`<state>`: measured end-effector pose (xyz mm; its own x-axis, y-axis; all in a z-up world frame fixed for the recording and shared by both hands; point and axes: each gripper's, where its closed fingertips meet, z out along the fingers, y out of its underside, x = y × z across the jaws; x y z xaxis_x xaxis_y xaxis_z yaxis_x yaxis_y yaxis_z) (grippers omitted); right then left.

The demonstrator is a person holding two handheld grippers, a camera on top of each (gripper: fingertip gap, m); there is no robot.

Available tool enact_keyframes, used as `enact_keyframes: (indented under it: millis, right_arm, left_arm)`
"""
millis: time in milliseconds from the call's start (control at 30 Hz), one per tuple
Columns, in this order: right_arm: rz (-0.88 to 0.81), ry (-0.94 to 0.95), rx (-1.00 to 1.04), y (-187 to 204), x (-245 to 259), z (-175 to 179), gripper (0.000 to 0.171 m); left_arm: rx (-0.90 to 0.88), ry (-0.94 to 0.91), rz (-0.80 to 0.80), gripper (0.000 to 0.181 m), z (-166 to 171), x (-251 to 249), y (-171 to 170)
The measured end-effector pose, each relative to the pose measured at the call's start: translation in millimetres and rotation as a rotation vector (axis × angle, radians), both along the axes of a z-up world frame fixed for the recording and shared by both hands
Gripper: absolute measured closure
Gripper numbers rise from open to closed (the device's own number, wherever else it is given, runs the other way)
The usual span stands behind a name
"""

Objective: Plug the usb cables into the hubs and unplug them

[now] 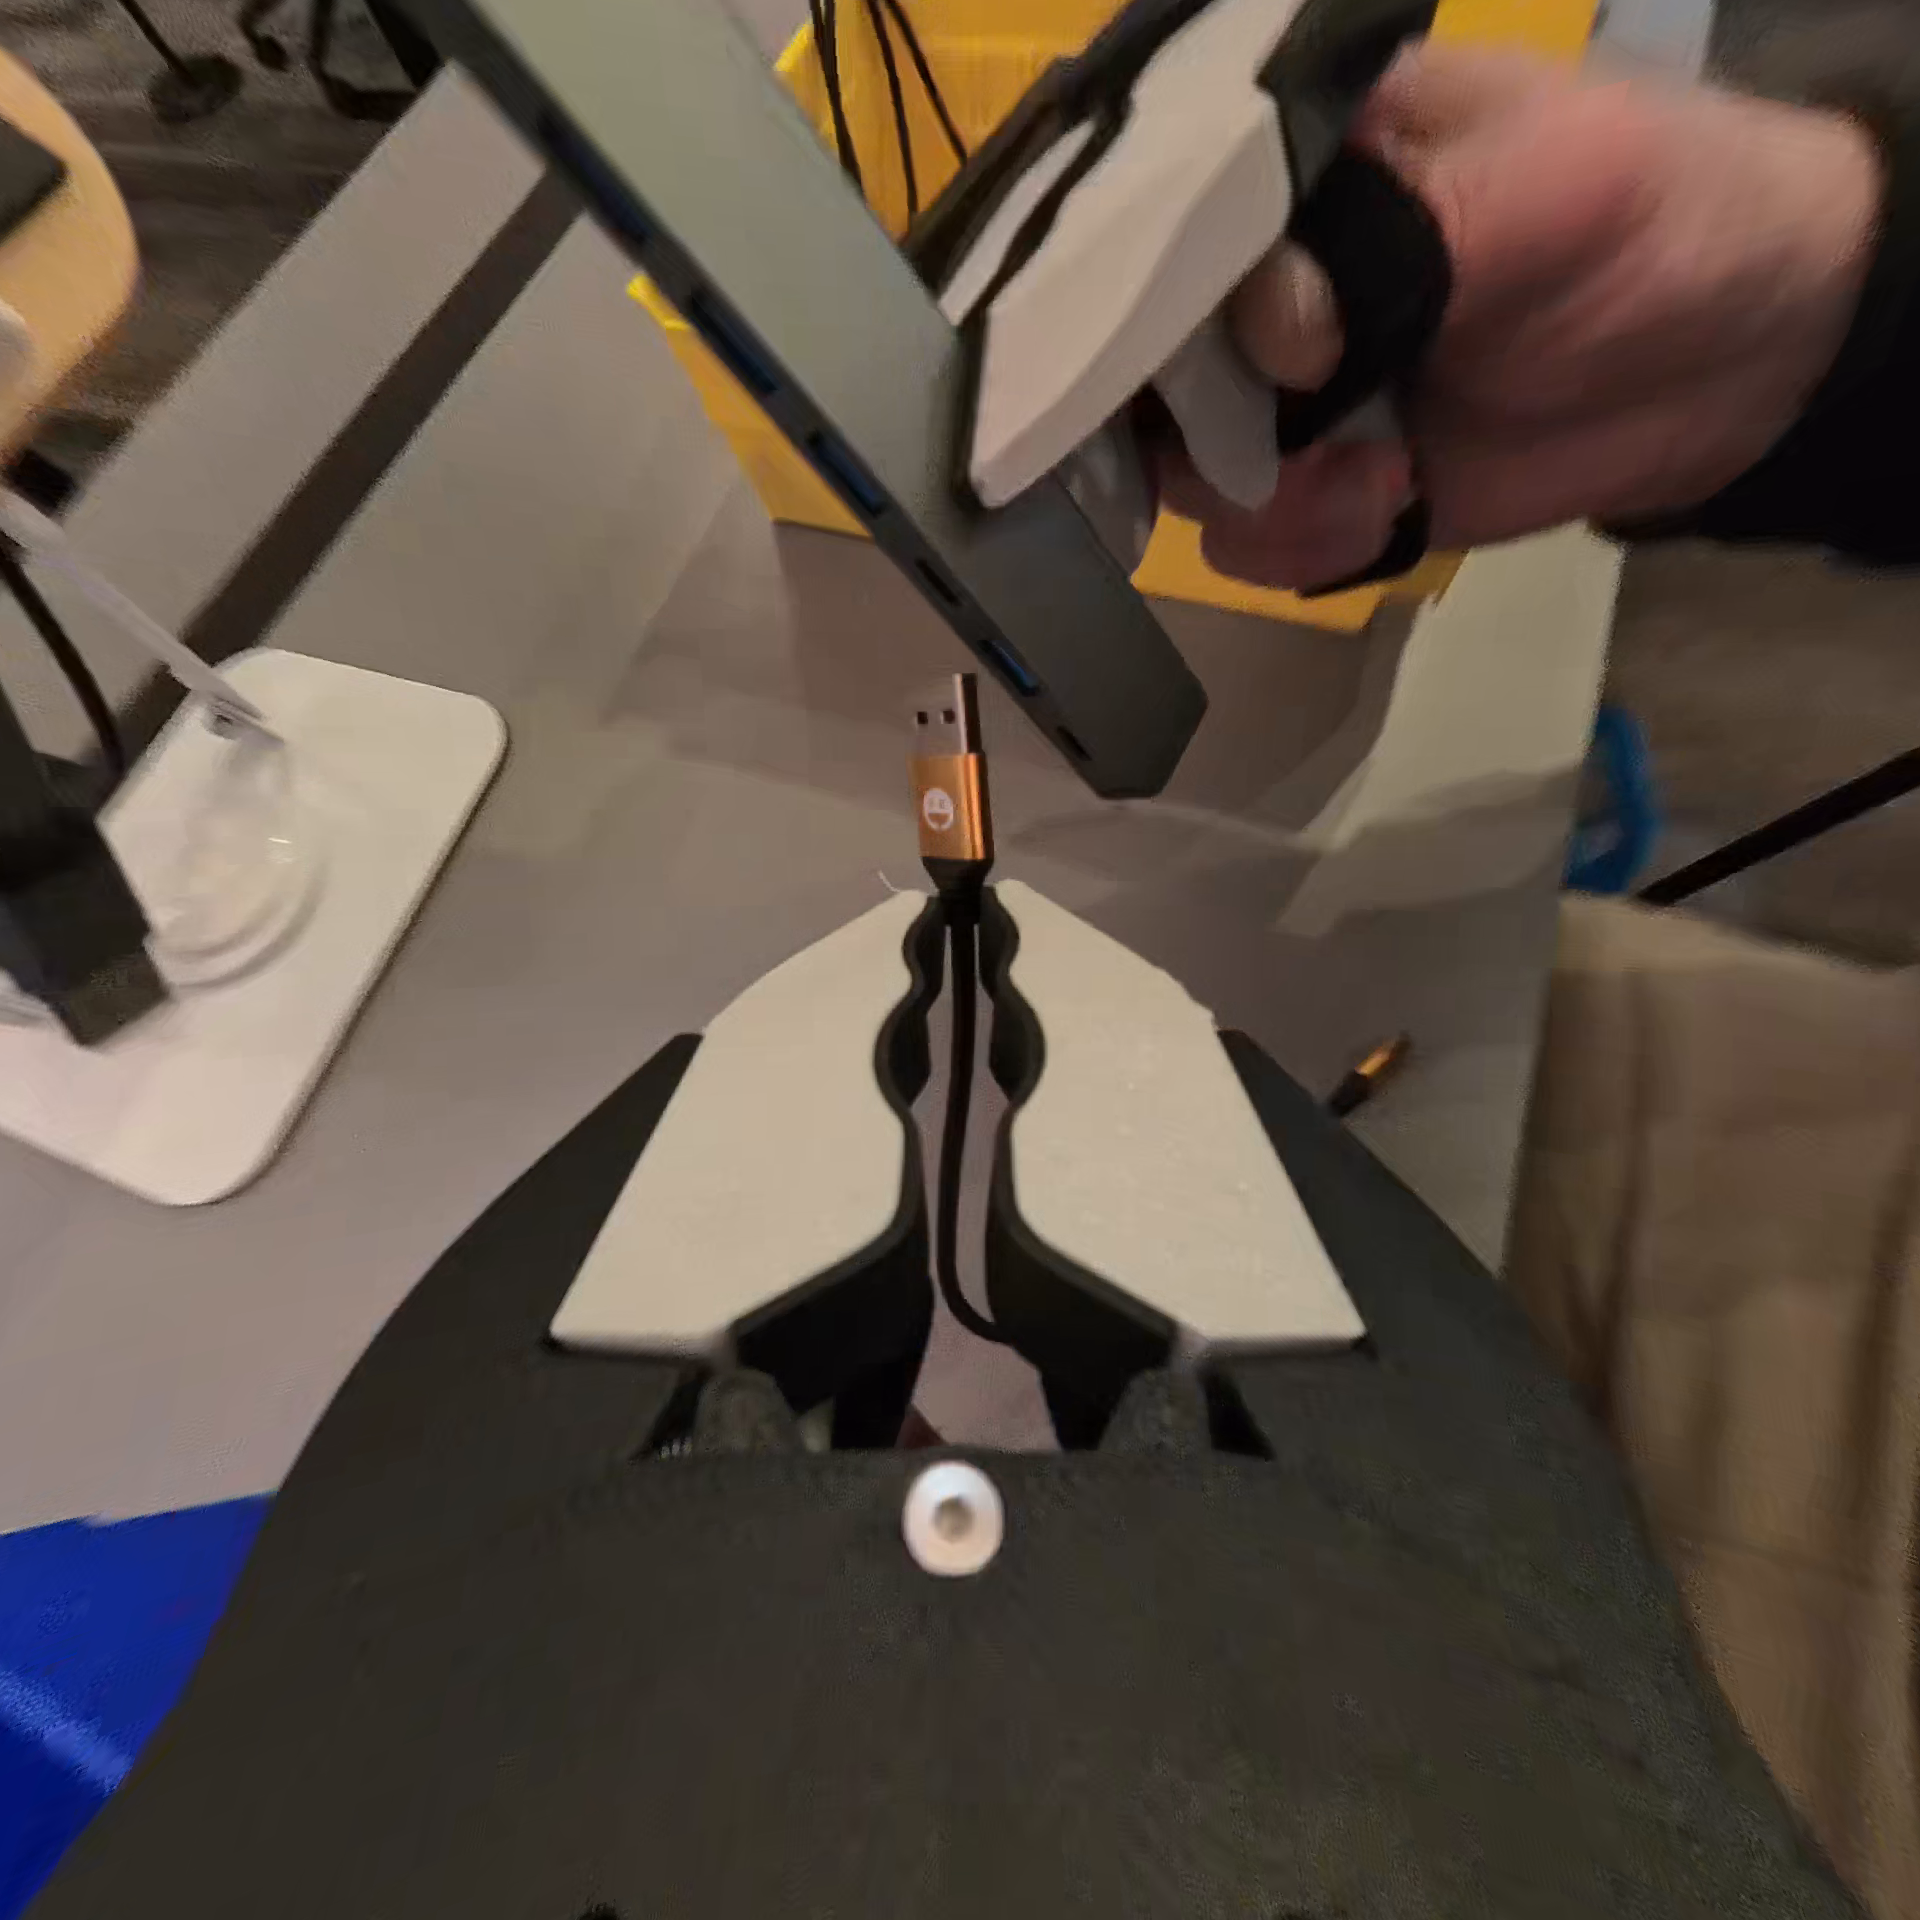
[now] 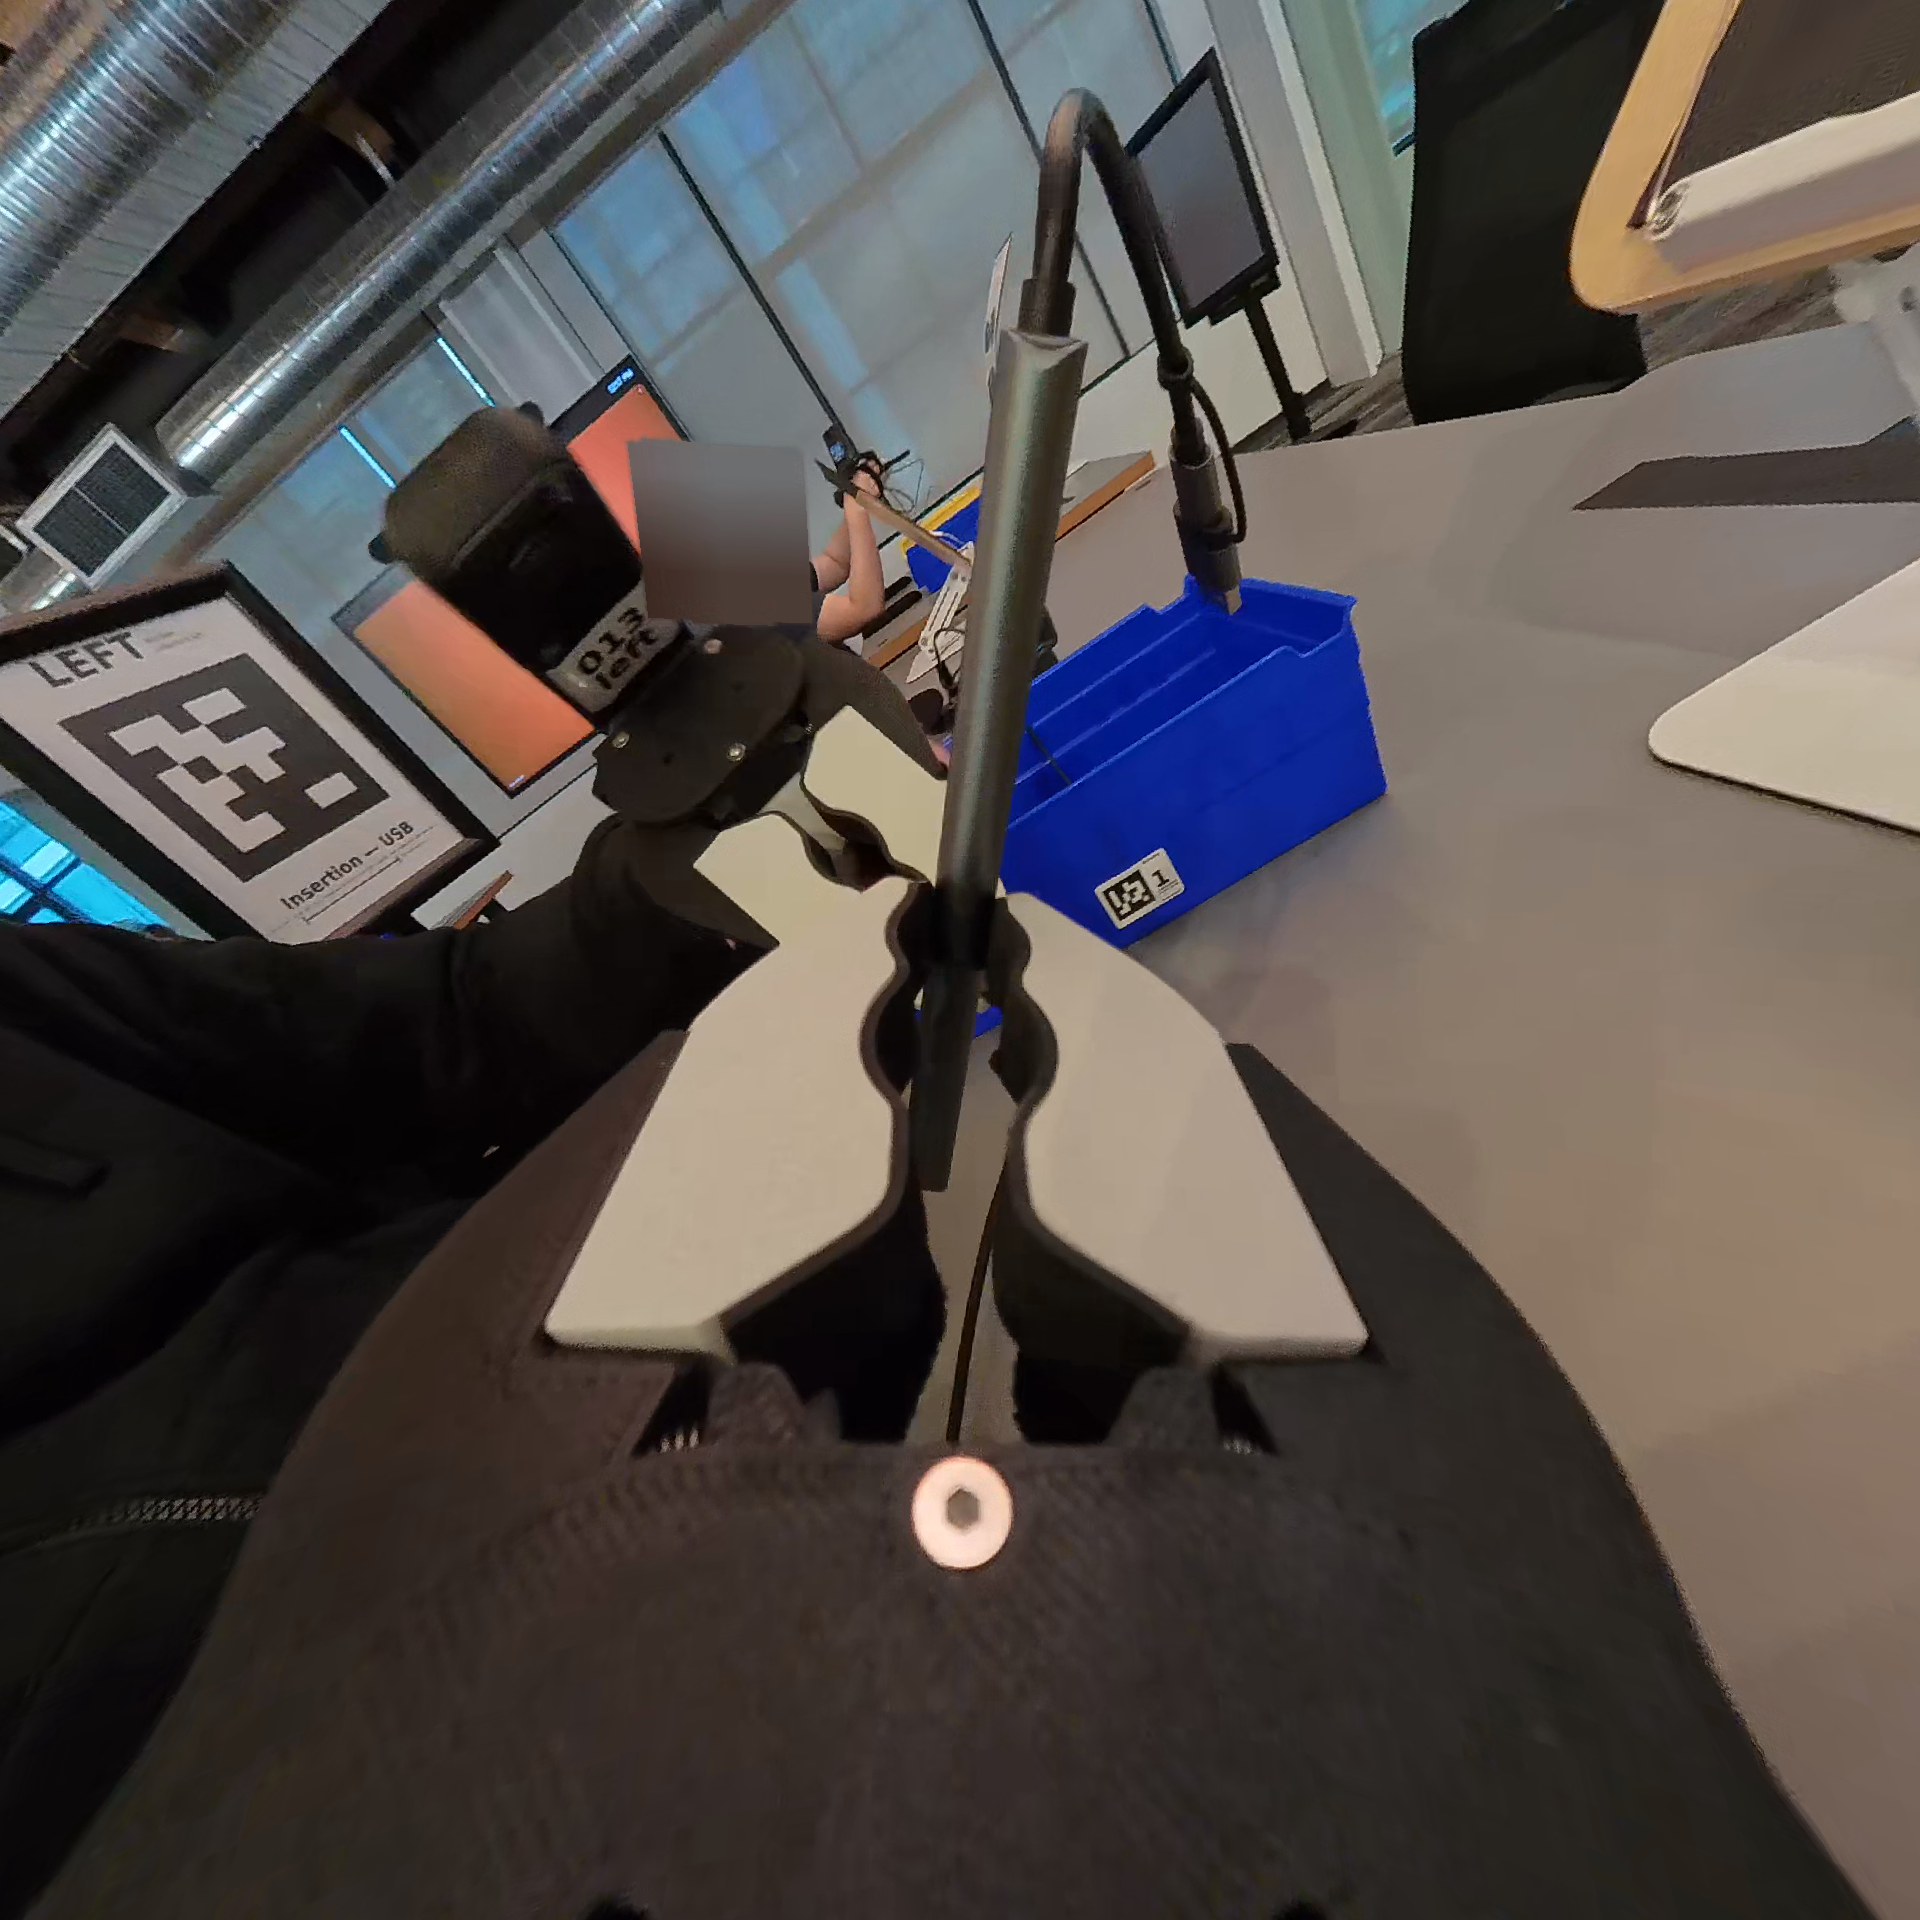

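My left gripper is shut on a black USB cable just behind its orange plug. The plug's metal tip points up, a short way below and left of a blue port near the lower end of the grey hub. The hub slants from upper left to lower right, held in the air by my right gripper in a hand. In the right wrist view my right gripper is shut on the hub, seen edge-on and upright, with its own black lead hanging off the top. The left gripper shows behind it.
A grey table lies below. A white stand base sits at left. A yellow bin is behind the hub, a blue bin is on the table, and a second orange plug lies at right. A person sits in the background. The tips of one gripper are about 6 centimeters away from the tips of the other.
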<state>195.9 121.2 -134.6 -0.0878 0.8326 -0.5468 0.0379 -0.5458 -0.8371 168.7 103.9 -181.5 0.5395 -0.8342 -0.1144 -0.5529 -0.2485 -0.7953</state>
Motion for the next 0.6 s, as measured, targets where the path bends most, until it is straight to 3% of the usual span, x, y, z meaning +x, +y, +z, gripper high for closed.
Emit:
enact_keyframes:
  millis: [333,467,600]
  right_arm:
    - [-0.044,0.001,0.022,6,4,3,0.161]
    - [-0.040,0.002,0.015,7,5,1,0.161]
    - [-0.026,0.006,0.009,6,4,0,0.161]
  left_arm:
    - [-0.289,-0.109,0.214,0.175,-76,-2,25]
    - [-0.278,0.025,0.271,0.166,-101,-11,28]
    - [-0.202,0.114,0.276,0.157,-100,-14,30]
